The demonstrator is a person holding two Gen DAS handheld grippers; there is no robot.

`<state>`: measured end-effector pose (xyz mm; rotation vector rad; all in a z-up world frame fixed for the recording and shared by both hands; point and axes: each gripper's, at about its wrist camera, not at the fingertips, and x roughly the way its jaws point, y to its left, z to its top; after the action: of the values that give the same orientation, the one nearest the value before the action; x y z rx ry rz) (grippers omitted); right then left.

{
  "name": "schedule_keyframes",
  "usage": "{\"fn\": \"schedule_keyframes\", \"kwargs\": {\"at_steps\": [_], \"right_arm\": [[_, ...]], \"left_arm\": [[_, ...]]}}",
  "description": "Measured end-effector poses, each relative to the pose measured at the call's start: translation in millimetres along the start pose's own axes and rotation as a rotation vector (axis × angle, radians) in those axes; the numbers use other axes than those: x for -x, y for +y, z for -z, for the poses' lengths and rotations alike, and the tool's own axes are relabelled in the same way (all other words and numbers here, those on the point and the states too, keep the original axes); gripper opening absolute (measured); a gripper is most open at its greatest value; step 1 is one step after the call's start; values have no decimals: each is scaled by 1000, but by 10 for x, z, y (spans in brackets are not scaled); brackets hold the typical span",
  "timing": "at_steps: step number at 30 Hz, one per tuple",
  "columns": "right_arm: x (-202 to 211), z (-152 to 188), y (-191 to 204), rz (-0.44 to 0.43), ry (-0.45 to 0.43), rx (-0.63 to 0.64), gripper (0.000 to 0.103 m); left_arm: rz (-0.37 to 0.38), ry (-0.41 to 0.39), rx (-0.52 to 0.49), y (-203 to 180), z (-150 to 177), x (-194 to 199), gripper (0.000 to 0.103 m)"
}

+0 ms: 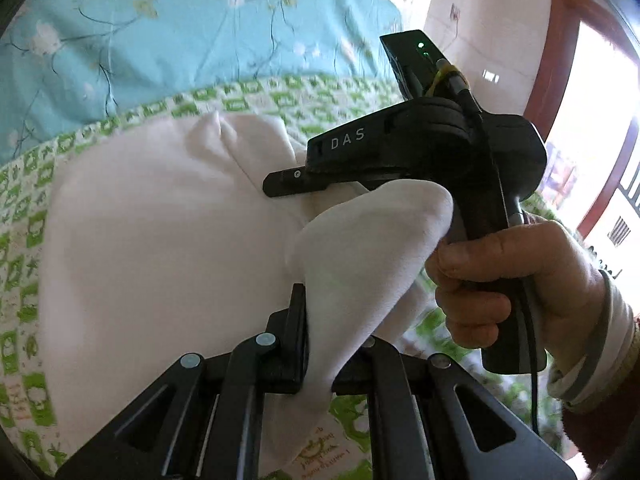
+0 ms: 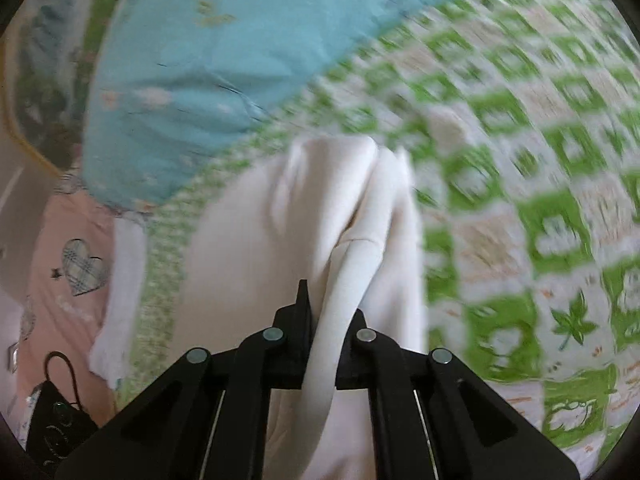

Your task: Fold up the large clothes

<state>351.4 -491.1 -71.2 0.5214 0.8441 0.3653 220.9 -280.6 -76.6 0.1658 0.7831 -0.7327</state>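
Garment (image 1: 152, 240), white, soft, lies partly spread on bed (image 1: 24, 240) over green-checked cover. Left tool (image 1: 316, 344) clamped on raised fold of cloth; right tool (image 2: 326, 344) pinching rolled edge. Both lift same side together, likely to carry it across for fold. Blue quilt (image 1: 180, 20) behind.

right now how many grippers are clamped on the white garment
2. The left gripper pinches a raised fold near the camera; the right gripper grips a rolled edge of the white garment close beside it.
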Motion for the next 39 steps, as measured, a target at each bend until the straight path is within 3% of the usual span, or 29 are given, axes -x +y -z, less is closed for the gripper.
{"fn": "schedule_keyframes", "kwargs": {"at_steps": [6, 8, 10, 11, 13, 15, 16, 17, 21, 24, 39], "right_arm": [[-69, 68, -171, -29, -18, -34, 12], [-50, 60, -116, -12, -16, -14, 13], [-36, 65, -1, 17, -17, 12, 15], [-6, 72, 46, 33, -19, 21, 17], [94, 93, 98, 75, -28, 40, 31], [233, 120, 135, 100, -52, 57, 63], [337, 151, 169, 102, -79, 72, 69], [389, 162, 184, 100, -95, 79, 75], [462, 198, 164, 64, -91, 66, 76], [362, 194, 110, 70, -52, 40, 76], [27, 181, 95, 46, 58, 26, 76]], "left_arm": [[28, 21, 32, 40, 7, 21, 17], [39, 30, 53, 85, -13, 89, 30], [47, 15, 86, 174, -5, 230, 59], [52, 3, 102, 212, 9, 333, 65], [57, -23, 126, 314, 47, 567, 73], [25, -54, 147, 430, 84, 782, 83], [5, -72, 166, 521, 101, 875, 88], [-12, -78, 190, 618, 108, 935, 90], [-17, -27, 344, 1177, 99, 843, 91], [33, 13, 445, 1515, 112, 669, 91], [172, 145, 610, 1941, 163, -73, 94]]}}
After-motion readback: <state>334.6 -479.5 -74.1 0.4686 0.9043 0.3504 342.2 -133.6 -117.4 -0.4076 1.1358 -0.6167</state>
